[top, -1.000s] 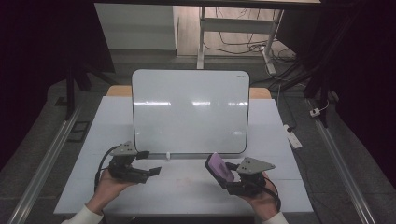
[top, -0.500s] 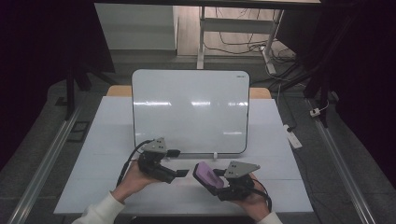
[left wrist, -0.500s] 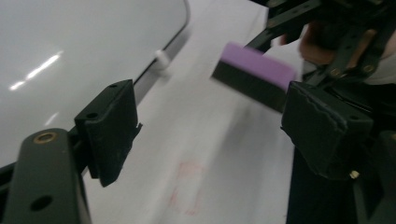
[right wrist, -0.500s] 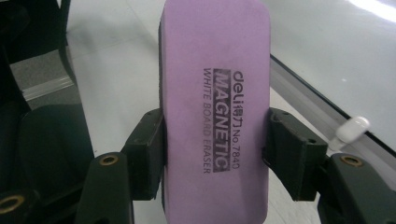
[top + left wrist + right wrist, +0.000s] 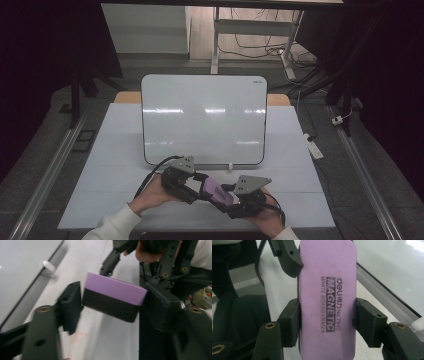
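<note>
A purple whiteboard eraser [image 5: 214, 191] with a black felt underside hangs just above the white table [image 5: 300, 150] near its front edge. My right gripper [image 5: 227, 197] is shut on the eraser's long sides [image 5: 328, 297], label side up. My left gripper [image 5: 200, 187] comes in from the left. Its jaws have just been closing, and the eraser's free end [image 5: 113, 298] sits between them with both pads against it. The left gripper [image 5: 113, 305] holds it across its width. One left jaw shows at the eraser's far end in the right gripper view.
A blank whiteboard [image 5: 204, 117] stands upright across the table's middle, just behind the grippers, with a small white foot [image 5: 230, 167] at its lower edge. A power strip [image 5: 313, 146] lies on the floor to the right. Metal rails run along both sides of the table.
My left gripper moved right to the eraser and its jaws closed onto the free end. My right gripper shifted slightly left, still holding the eraser.
</note>
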`<state>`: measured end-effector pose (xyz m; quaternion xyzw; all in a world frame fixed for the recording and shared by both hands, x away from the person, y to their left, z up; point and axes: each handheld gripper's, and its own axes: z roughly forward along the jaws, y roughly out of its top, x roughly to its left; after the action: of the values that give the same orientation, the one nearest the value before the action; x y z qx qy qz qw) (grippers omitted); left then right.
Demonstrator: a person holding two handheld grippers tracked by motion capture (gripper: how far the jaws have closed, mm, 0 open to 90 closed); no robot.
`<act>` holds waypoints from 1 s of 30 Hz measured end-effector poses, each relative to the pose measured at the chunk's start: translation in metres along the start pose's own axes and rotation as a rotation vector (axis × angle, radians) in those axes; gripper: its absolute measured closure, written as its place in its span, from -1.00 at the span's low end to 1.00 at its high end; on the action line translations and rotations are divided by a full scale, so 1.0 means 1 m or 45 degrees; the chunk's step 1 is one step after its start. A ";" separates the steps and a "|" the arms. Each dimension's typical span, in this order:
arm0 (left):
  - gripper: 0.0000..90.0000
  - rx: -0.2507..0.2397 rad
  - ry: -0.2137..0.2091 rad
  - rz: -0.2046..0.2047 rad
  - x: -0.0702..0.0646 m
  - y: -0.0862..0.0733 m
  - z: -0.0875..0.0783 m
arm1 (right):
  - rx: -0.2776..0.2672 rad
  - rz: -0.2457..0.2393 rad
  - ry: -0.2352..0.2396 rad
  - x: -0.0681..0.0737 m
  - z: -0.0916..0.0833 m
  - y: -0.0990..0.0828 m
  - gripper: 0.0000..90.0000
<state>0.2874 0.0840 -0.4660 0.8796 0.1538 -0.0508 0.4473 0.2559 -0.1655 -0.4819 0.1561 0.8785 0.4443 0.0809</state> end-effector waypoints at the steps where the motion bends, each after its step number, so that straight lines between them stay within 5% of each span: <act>1: -0.20 0.007 -0.001 -0.006 0.000 0.000 0.000 | 0.011 -0.004 -0.007 0.000 0.001 0.000 -0.10; 6: -0.14 0.003 0.011 -0.027 0.002 -0.002 -0.001 | 0.033 0.056 0.011 -0.002 0.004 -0.001 -0.18; 10: -0.13 -0.048 0.053 -0.114 0.009 -0.004 -0.008 | 0.079 0.075 -0.062 -0.003 0.006 -0.002 -0.32; 17: -0.13 -0.093 0.137 -0.271 0.018 -0.006 -0.008 | -0.003 -0.069 -0.262 0.012 -0.002 0.008 -0.14; 30: -0.13 -0.143 0.068 -0.387 0.022 -0.003 -0.004 | 0.077 -0.266 -0.582 0.029 0.022 0.015 0.15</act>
<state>0.3070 0.0932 -0.4708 0.8208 0.2997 -0.0860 0.4786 0.2375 -0.1308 -0.4832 0.1632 0.8616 0.3603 0.3182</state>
